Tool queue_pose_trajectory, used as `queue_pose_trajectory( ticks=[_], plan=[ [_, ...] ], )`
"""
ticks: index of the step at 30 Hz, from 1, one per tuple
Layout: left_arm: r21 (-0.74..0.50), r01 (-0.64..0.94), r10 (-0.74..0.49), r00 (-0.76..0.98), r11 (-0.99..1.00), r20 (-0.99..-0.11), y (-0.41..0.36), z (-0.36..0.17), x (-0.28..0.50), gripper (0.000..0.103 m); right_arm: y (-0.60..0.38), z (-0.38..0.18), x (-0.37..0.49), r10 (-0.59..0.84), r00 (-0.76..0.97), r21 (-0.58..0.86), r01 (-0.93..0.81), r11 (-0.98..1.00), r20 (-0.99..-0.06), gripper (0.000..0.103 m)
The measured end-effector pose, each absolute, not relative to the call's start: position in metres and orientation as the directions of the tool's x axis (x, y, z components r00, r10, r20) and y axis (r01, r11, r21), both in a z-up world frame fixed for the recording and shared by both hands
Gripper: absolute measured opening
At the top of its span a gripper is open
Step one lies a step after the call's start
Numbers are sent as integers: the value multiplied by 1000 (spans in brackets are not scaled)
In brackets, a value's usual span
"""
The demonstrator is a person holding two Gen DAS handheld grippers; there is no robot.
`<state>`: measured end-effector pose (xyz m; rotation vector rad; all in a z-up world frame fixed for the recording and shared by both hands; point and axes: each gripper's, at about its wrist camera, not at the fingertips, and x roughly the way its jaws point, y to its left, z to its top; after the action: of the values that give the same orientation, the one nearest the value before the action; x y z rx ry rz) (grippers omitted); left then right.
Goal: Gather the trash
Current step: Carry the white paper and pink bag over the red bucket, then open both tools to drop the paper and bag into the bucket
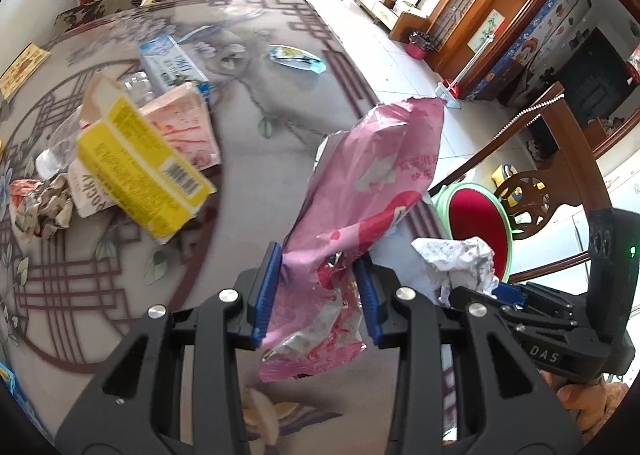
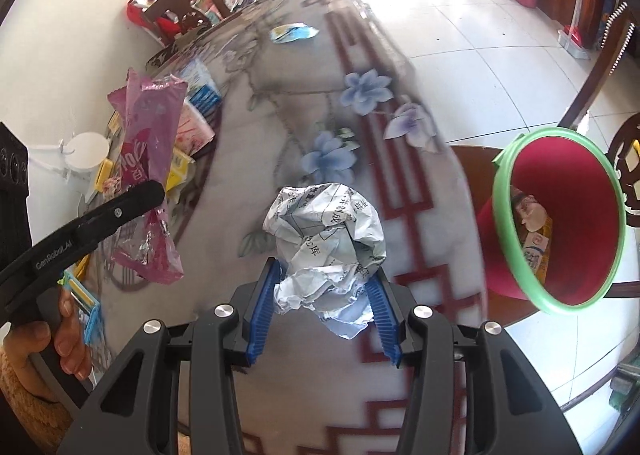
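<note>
My left gripper (image 1: 318,295) is shut on a pink foil snack wrapper (image 1: 360,191) and holds it above the table; the wrapper also shows in the right wrist view (image 2: 148,159). My right gripper (image 2: 325,307) is shut on a crumpled ball of printed paper (image 2: 326,243), also seen in the left wrist view (image 1: 456,259), held above the table near its right edge. A red trash bin with a green rim (image 2: 560,215) stands beside the table to the right, with some trash inside; it also shows in the left wrist view (image 1: 476,215).
On the patterned table (image 1: 280,111) lie a yellow carton (image 1: 144,163), a pink box (image 1: 184,127), a blue-white milk carton (image 1: 172,63), crumpled paper (image 1: 44,203) and a blue-yellow wrapper (image 1: 296,57). Wooden chairs (image 1: 560,175) stand around the table.
</note>
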<state>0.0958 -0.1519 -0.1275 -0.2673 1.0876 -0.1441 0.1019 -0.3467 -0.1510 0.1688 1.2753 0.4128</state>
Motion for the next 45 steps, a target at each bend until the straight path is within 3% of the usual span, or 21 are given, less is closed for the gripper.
queue_pose_trajectory(
  ticks=[23,34,37,39,45],
  plan=[
    [-255,47,-252,413,966,-875,-218,-131,129,36,-461,-162,136,345,303,363,1,932,-888,44],
    [-264,157,-305,369,952,-878,-266,-133,152,36,-533,-162,155,224,372,298,152,943,-901,45],
    [-277,222,-340,342,935,-876,-292,-134,162,36,-554,-163,154,179,391,278,215,936,-903,57],
    [-284,273,-365,324,919,-873,-311,-134,168,36,-570,-165,150,136,402,267,289,919,-906,84],
    [-300,437,-440,264,848,-858,-381,-134,181,36,-603,-168,135,108,403,277,388,879,-909,86]
  ],
)
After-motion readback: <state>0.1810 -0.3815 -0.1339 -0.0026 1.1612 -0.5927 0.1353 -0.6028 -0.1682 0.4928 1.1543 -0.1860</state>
